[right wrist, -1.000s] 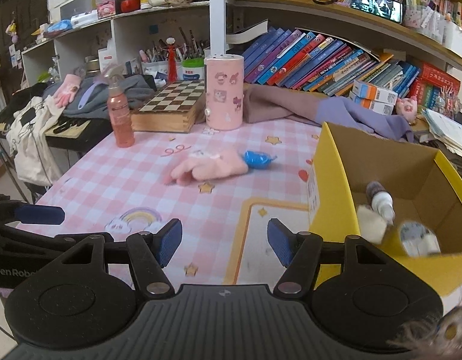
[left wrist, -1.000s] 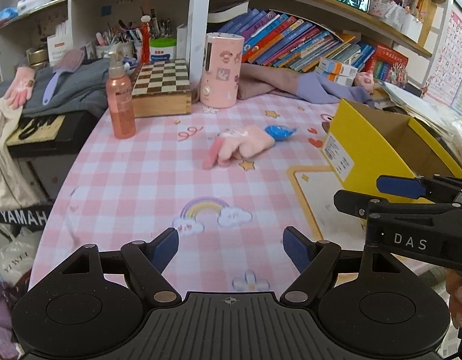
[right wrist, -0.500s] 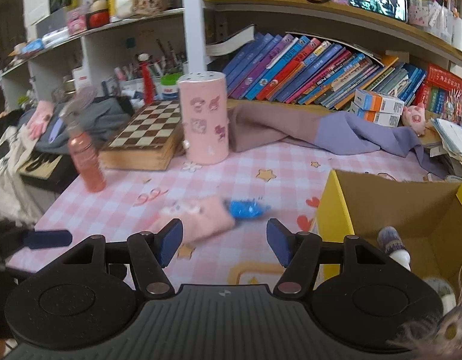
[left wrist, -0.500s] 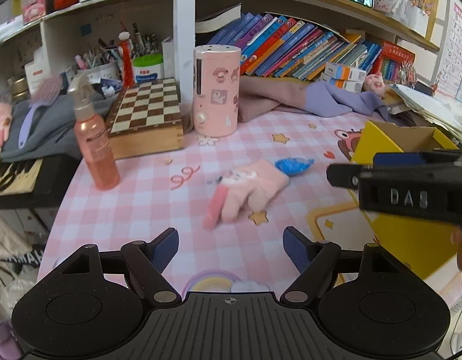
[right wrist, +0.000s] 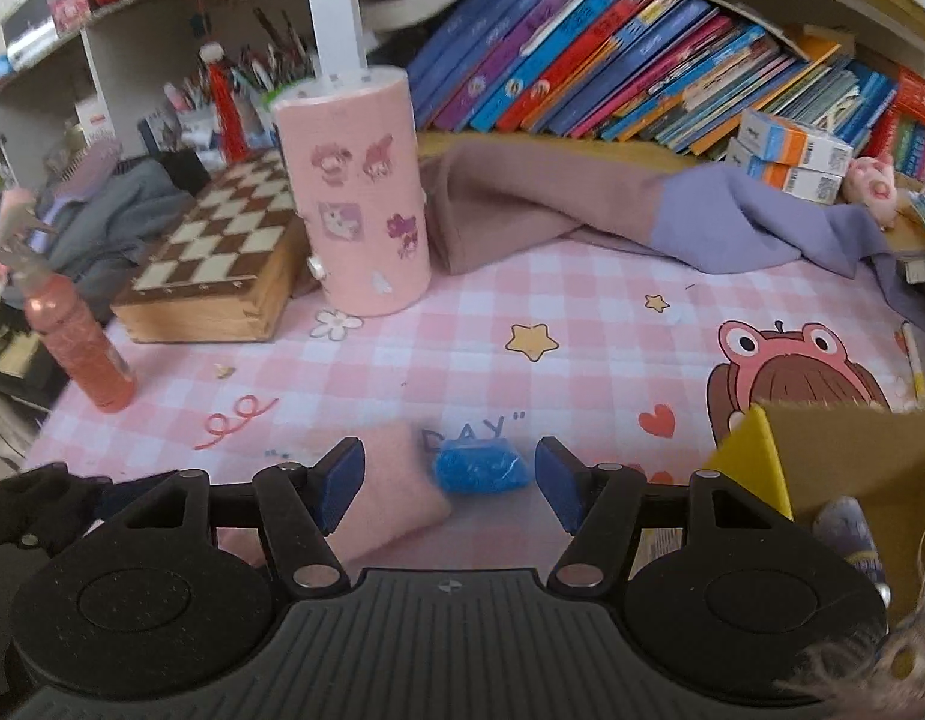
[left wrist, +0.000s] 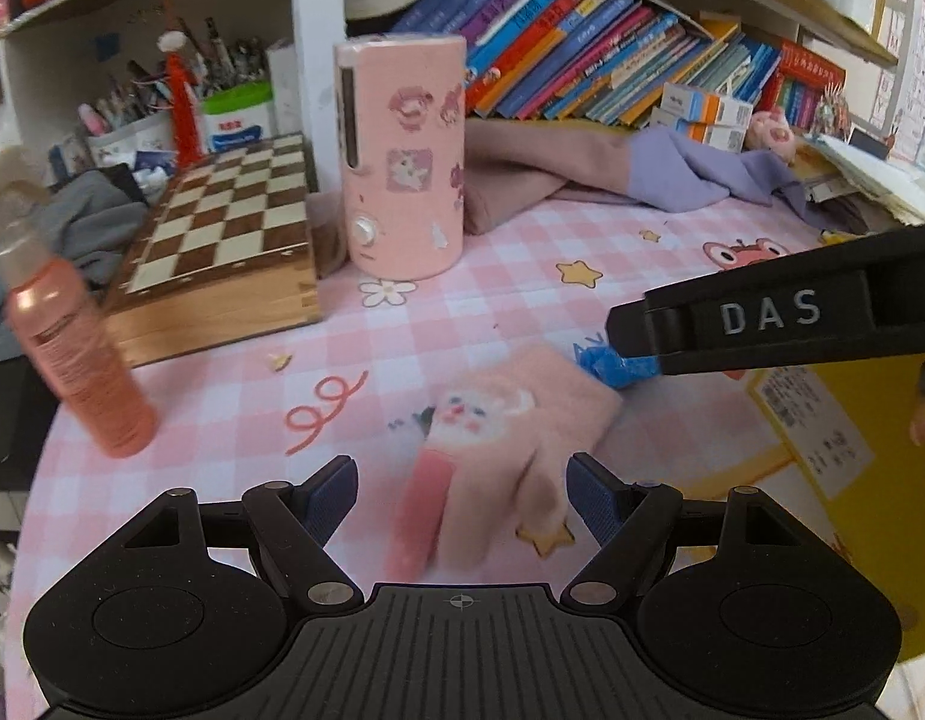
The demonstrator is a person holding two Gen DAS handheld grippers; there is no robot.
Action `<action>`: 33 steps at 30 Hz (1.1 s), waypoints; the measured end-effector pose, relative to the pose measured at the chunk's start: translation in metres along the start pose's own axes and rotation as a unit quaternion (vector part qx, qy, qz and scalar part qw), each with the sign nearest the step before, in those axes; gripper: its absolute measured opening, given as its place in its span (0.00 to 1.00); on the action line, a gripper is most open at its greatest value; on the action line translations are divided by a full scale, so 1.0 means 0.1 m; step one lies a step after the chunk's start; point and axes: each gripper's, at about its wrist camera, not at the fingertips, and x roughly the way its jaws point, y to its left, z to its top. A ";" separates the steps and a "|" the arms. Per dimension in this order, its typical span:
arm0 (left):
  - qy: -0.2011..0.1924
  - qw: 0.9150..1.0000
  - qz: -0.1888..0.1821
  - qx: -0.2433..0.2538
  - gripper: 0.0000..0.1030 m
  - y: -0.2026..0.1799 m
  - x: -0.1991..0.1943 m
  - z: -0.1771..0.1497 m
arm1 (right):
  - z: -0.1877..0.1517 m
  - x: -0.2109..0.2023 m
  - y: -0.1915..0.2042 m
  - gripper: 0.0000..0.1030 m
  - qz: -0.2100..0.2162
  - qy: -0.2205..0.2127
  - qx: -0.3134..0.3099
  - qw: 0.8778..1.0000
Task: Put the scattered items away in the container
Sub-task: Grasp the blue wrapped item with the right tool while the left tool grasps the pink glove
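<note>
A pink knitted glove [left wrist: 492,432] lies on the pink checked tablecloth, its finger ends between the wide-apart pads of my open left gripper [left wrist: 462,486]. Just right of its cuff sits a crumpled blue wrapper [right wrist: 480,471]. It lies between the pads of my right gripper [right wrist: 450,474], whose jaws are opening and do not touch it. In the left wrist view the wrapper [left wrist: 612,366] peeks out under the right gripper's finger [left wrist: 762,324]. The yellow cardboard box [right wrist: 756,462] stands at the right, with a small bottle [right wrist: 852,534] inside.
Behind the glove stand a pink cylinder [left wrist: 402,156], a wooden chessboard box [left wrist: 222,222] and an orange spray bottle [left wrist: 72,360]. A pink and purple cloth [right wrist: 582,204] lies at the back under a shelf of books. The table's left edge drops away by the bottle.
Both grippers have moved forward across the table. The glove now lies between the left pads and the blue wrapper between the right pads. The box has slid to the right edge of both views.
</note>
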 end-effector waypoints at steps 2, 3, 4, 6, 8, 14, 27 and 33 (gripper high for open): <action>0.005 1.000 -0.005 0.001 0.76 0.00 0.09 0.03 | 0.03 0.12 0.00 0.60 -0.006 0.013 -0.005 1.000; 0.008 1.000 -0.007 0.001 0.76 -0.01 0.13 0.04 | 0.04 0.18 -0.01 0.60 -0.007 0.020 -0.004 1.000; 0.013 1.000 -0.009 0.001 0.76 0.00 0.17 0.05 | 0.05 0.23 -0.02 0.60 -0.009 0.025 -0.001 1.000; 0.022 1.000 -0.011 -0.001 0.75 0.01 0.24 0.06 | 0.06 0.32 -0.04 0.60 -0.012 0.033 0.002 0.999; 0.030 0.999 -0.011 -0.007 0.74 0.04 0.29 0.06 | 0.07 0.42 -0.08 0.60 -0.017 0.042 0.011 0.999; 0.032 0.999 -0.014 -0.015 0.27 0.18 0.24 -0.03 | 0.05 0.61 -0.17 0.60 -0.024 0.067 0.037 0.997; 0.010 0.997 -0.013 -0.080 0.16 0.42 -0.26 -0.19 | 0.01 0.51 -0.12 0.40 0.001 0.043 0.031 0.999; -0.015 0.994 -0.017 -0.111 0.16 0.45 -0.61 -0.29 | 0.00 0.12 -0.07 0.40 0.024 0.019 0.036 0.999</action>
